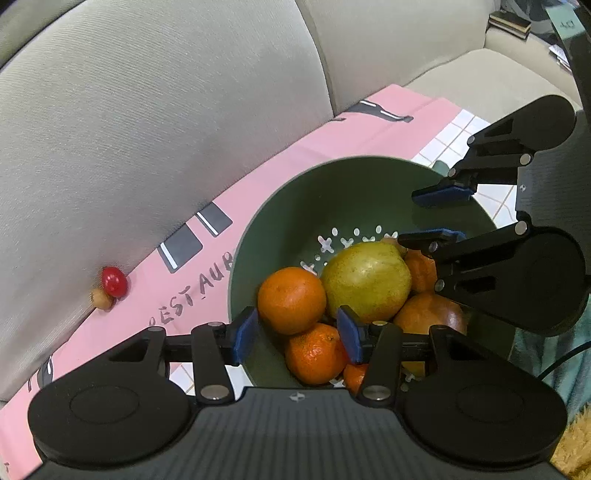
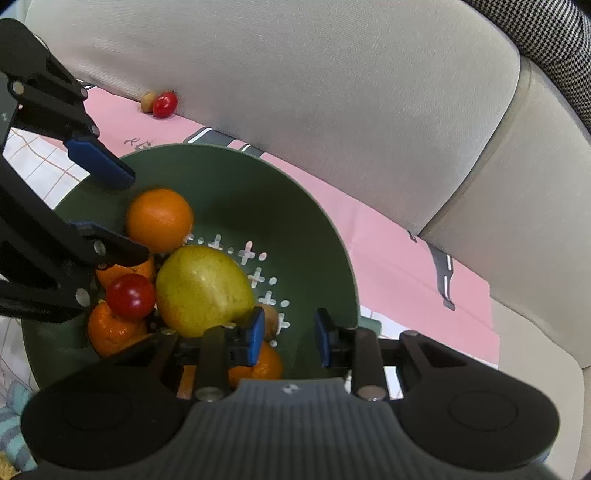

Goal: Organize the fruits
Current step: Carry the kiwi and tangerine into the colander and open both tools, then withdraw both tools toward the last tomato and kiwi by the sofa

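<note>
A green colander bowl (image 1: 280,192) (image 2: 221,151) holds a yellow-green pear (image 1: 365,280) (image 2: 203,291), several oranges (image 1: 291,301) (image 2: 159,219) and a red cherry tomato (image 2: 130,295). My left gripper (image 1: 297,336) hangs over the bowl's near side. It is open, with an orange (image 1: 316,354) below the gap and its left pad clear of the fruit. My right gripper (image 2: 289,339) (image 1: 408,215) hovers over the bowl's other side beside the pear. Its jaws are narrowly parted, with only the bowl's wall showing between them.
A second red tomato (image 1: 114,281) (image 2: 165,104) and a small brown fruit (image 1: 101,298) lie on the pink cloth (image 1: 332,129) against the beige sofa back (image 1: 147,129). Books (image 1: 509,24) sit far back on the right.
</note>
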